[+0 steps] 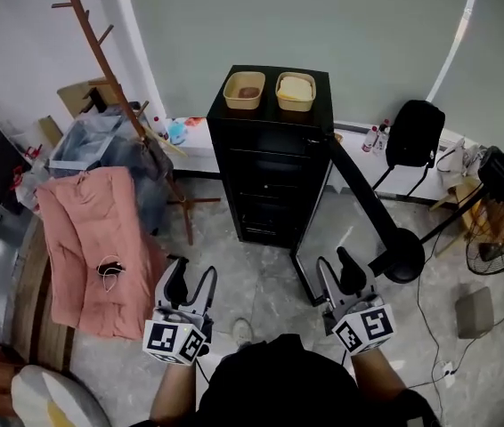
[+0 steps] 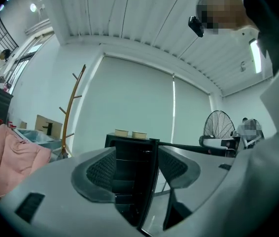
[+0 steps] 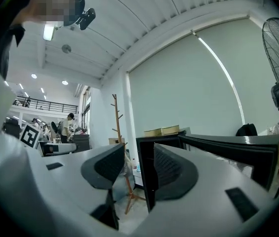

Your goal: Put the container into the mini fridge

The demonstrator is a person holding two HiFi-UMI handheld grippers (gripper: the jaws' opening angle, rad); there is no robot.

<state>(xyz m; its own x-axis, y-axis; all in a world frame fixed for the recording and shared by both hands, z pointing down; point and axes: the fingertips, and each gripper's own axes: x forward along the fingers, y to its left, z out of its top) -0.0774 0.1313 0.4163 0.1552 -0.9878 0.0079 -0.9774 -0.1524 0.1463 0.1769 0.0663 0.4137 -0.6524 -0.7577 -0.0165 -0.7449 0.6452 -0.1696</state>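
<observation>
The black mini fridge [image 1: 270, 176] stands on the floor, and its door [image 1: 363, 198] is swung wide open to the right. Two tan containers sit side by side, close together, on the fridge top. The left container [image 1: 244, 91] is near the left edge and has something brown in it. The right container [image 1: 296, 92] is near the right edge and has something pale yellow in it. I cannot tell which one has to go in, and neither is inside the fridge yet. The left tongs [image 1: 191, 279] and the right tongs [image 1: 339, 270] are low down in front of the fridge, well away from the containers. Both tongs are spread apart with nothing between them. A few things could go wrong from here. The containers stand so close that grabbing one could push the other off the top. They look open on top, so a tilt on the way down could spill the food. The open door sticks out near the right tongs, and a bump could swing it shut. A weak pinch on the thin rim could let the container slip and fall to the floor.
</observation>
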